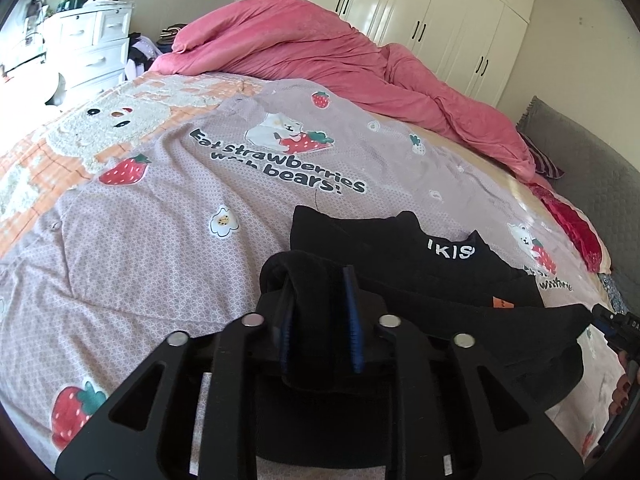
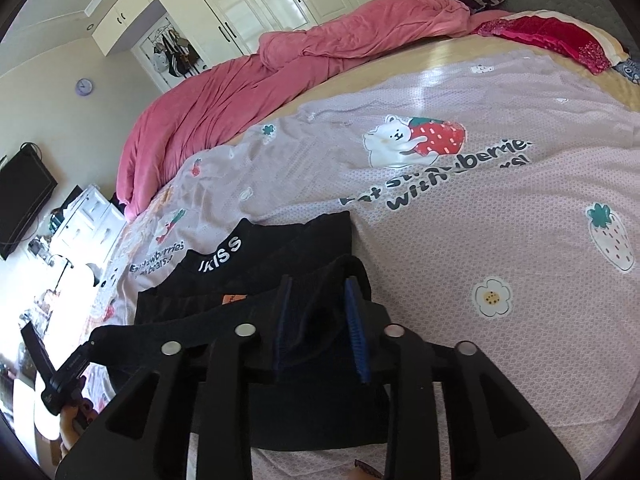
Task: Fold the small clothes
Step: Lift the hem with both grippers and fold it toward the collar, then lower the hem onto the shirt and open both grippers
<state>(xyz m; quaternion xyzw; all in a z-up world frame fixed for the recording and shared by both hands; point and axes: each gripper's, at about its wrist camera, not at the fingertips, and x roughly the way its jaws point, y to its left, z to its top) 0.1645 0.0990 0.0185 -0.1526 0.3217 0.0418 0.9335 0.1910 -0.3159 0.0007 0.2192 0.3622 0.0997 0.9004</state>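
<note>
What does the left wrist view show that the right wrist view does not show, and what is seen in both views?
Only the left wrist view shows the left gripper shut on a bunched corner of the black garment, and the fuzzy bear blanket.

Only the right wrist view shows the right gripper shut on the other corner, plus the wall clock and the television.

Both share the garment's white lettering, its orange tag, the strawberry bedsheet, the pink duvet and the white wardrobe.
</note>
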